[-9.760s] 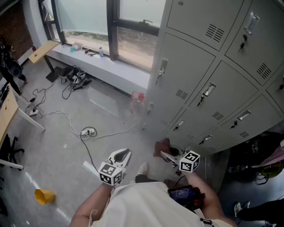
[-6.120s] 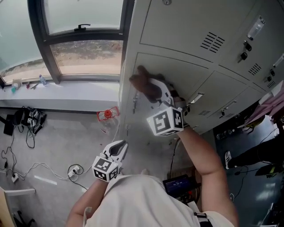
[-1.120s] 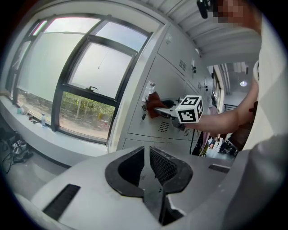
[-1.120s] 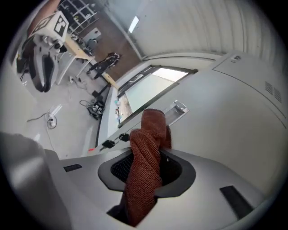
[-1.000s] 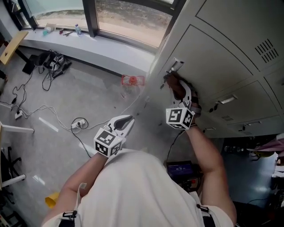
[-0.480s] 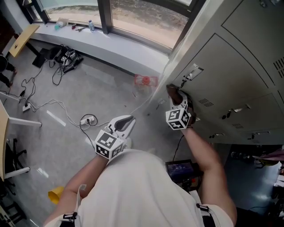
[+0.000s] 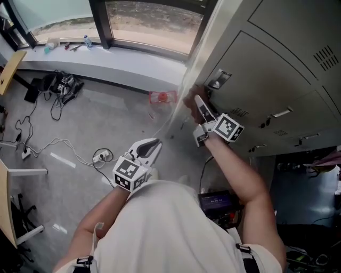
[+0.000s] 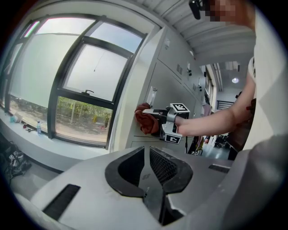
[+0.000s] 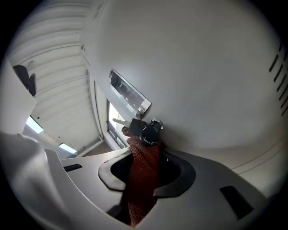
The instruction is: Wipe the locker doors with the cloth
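Shifted since a second ago, the right gripper point(image 7: 195, 101) has carried the cloth point(image 7: 188, 99) from just under the door handle point(image 7: 217, 79) to the left, toward the window-side edge of the grey locker door point(image 7: 266, 69). The wrist has also turned, so the marker cube now sits to the right of the jaws.

Seen along the right gripper point(image 9: 145, 152), the jaws are clamped on the rust-red cloth point(image 9: 141, 179), which runs up between them. Its top end is pressed against the locker door point(image 9: 202, 67), right by a black-headed key in the lock point(image 9: 150, 130). The cloth seems to touch the key, though the fold there is hard to read. The shiny handle point(image 9: 129, 97) lies just above the lock.

The left gripper point(image 7: 152, 145) hangs low and near, close to the person's body, well apart from the lockers. Its own view shows the left gripper point(image 8: 146, 152) with jaws together and nothing between them. Beyond them, the cloth point(image 8: 144, 122) rests on the locker front.

Far left, a window point(image 7: 144, 16) stands above a pale sill. Black cables point(image 7: 58, 85) trail over the grey floor point(image 7: 96, 122) below it.
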The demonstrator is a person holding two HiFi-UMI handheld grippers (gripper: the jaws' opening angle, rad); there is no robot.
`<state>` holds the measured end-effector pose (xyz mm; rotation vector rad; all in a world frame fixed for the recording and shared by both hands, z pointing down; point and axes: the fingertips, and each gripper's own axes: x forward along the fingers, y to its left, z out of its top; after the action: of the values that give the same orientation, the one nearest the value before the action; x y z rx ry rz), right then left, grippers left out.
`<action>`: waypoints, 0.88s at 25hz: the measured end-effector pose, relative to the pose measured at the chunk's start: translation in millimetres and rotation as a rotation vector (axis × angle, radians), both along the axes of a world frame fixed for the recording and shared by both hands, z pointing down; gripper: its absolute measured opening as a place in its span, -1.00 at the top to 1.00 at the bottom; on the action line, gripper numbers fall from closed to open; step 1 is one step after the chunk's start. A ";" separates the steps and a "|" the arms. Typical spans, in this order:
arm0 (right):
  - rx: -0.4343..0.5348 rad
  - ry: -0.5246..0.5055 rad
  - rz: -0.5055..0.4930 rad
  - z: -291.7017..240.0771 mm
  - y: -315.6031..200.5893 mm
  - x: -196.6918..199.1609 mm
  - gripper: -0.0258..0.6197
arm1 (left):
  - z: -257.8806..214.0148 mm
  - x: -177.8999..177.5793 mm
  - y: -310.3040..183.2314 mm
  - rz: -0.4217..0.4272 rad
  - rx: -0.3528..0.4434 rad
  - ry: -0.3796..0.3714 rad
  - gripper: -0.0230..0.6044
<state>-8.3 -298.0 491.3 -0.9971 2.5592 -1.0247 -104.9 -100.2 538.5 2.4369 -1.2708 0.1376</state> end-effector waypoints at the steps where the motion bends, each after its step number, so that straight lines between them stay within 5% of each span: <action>1: -0.018 0.020 0.013 7.2 -2.1 1.1 0.56 | 0.8 1.3 0.3 0.013 -0.003 -0.001 0.79; 7: -0.285 0.492 -0.005 118.5 13.1 47.6 0.56 | 7.0 -4.5 -0.3 0.020 -0.007 0.017 0.79; 11: -0.297 0.636 -0.126 145.8 59.3 75.2 0.56 | 11.7 -3.3 -3.3 0.034 -0.017 0.015 0.79; 14: -0.251 0.646 -0.159 145.9 91.8 104.9 0.56 | 10.2 3.2 -6.9 0.045 -0.012 0.011 0.79; 22: -0.010 0.430 0.015 90.9 134.1 192.5 0.56 | 6.2 49.4 -19.2 0.095 -0.011 -0.003 0.79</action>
<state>184.2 -163.9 582.2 -1.3654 2.8735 -0.8980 -55.6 -119.4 544.7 2.4892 -1.1529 0.1739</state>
